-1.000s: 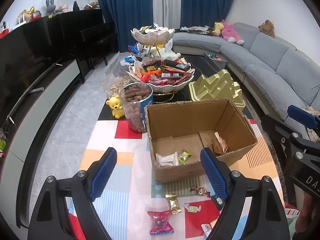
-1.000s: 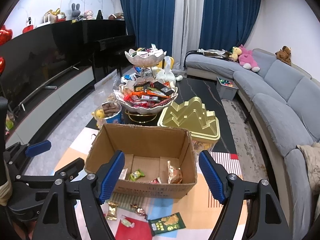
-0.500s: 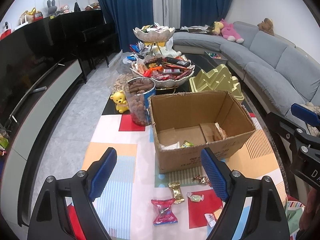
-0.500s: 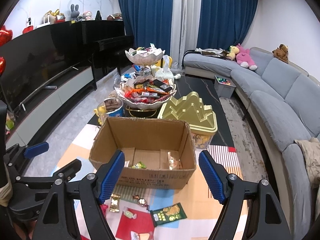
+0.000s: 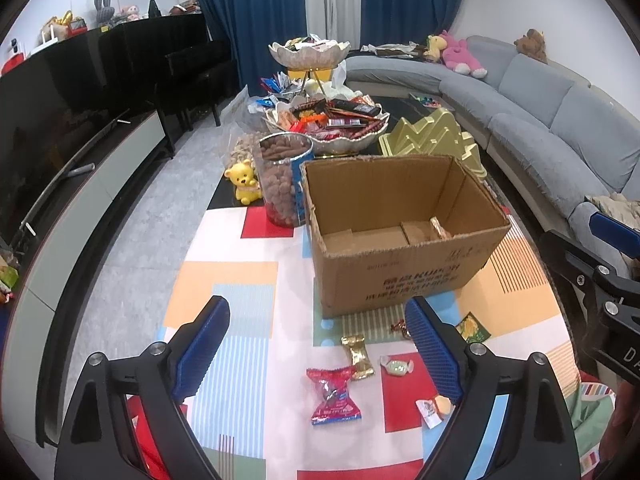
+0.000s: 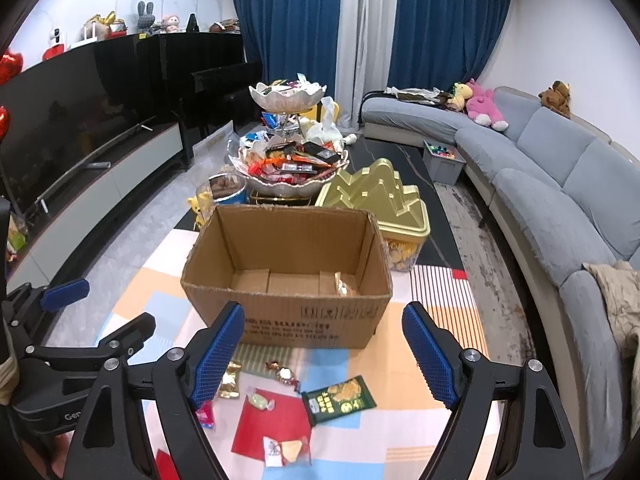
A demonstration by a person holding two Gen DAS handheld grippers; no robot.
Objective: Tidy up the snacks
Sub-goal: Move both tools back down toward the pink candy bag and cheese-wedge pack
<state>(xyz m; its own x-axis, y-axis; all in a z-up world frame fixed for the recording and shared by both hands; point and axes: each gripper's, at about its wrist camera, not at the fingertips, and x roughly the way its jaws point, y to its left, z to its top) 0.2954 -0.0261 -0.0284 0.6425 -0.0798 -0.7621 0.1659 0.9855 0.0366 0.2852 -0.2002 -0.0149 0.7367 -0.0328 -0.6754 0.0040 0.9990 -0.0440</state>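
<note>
An open cardboard box (image 5: 400,276) (image 6: 312,316) stands on the patchwork mat (image 5: 228,280), with a gold packet (image 6: 344,284) inside. Loose snacks lie in front of it: a red wrapper (image 5: 334,396), a gold candy (image 5: 358,354), a pale green candy (image 5: 396,366) and a green packet (image 6: 338,398). My left gripper (image 5: 316,320) hovers over these snacks, its jaws opening with nothing between the pads. My right gripper (image 6: 324,320) hangs before the box front, its jaws also opening and gripping nothing. A small clear packet (image 6: 286,450) lies nearest me.
Behind the box stand a jar of brown snacks (image 5: 284,180), a yellow bear figure (image 5: 242,184), a two-tier bowl stand heaped with snacks (image 5: 326,120) and a gold tree-shaped tin (image 6: 376,200). A grey sofa (image 6: 560,168) runs along the right, a TV cabinet (image 5: 100,184) along the left.
Both grippers have drawn back from the box and sunk a little. The box looks farther off, more loose snacks show on the mat, and both pairs of jaws stand slightly wider.
</note>
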